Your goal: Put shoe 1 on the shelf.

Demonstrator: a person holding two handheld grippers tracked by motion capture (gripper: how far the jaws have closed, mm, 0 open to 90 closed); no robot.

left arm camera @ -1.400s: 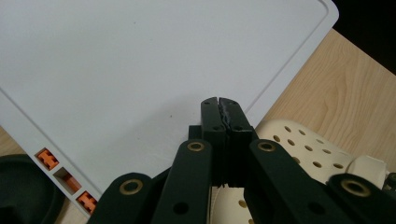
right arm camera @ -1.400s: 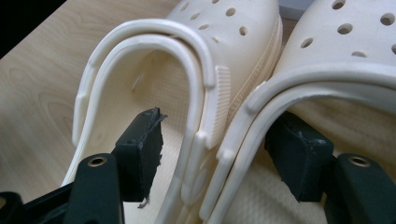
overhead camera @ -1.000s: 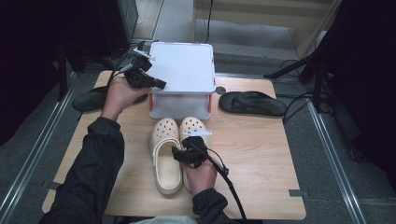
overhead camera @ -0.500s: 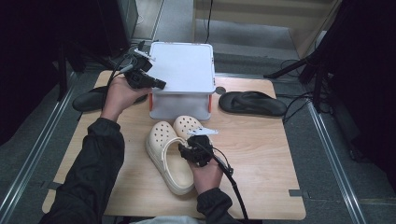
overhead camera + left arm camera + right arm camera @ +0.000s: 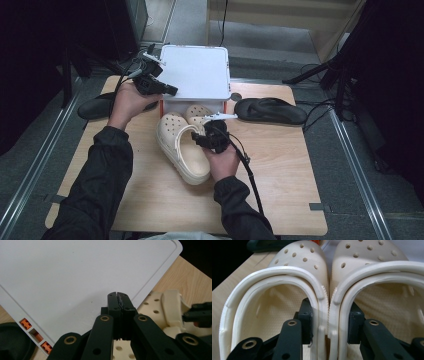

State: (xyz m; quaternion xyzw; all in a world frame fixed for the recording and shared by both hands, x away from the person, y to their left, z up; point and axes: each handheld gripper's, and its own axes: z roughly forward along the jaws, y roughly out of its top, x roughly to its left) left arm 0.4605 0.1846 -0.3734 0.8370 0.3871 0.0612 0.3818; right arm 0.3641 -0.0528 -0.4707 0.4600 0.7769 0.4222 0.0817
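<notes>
High view: the right gripper [image 5: 209,138], at frame centre, pinches the two cream clogs [image 5: 182,145] together; the pair lies tilted, toes toward the white box [image 5: 196,75] at upper centre, the toe of the right-hand clog tucked under the box's near edge. Right gripper view: one jaw sits inside each clog [image 5: 322,300], the pads pressing the two adjoining inner side walls against each other, heel straps arching above; the jaws have just been closing.

The left gripper [image 5: 162,87], upper left of centre, rests at the left edge of the box lid. Left gripper view: its jaws are pressed together with nothing between them, tips over the lid's white surface [image 5: 75,275] near its lower right rim.

A black sandal [image 5: 270,110] lies right of the box, near the table's far edge; a second dark sandal [image 5: 95,106] overhangs the left edge. The wooden table [image 5: 280,180] is bare in the lower right and lower left of the frame.
</notes>
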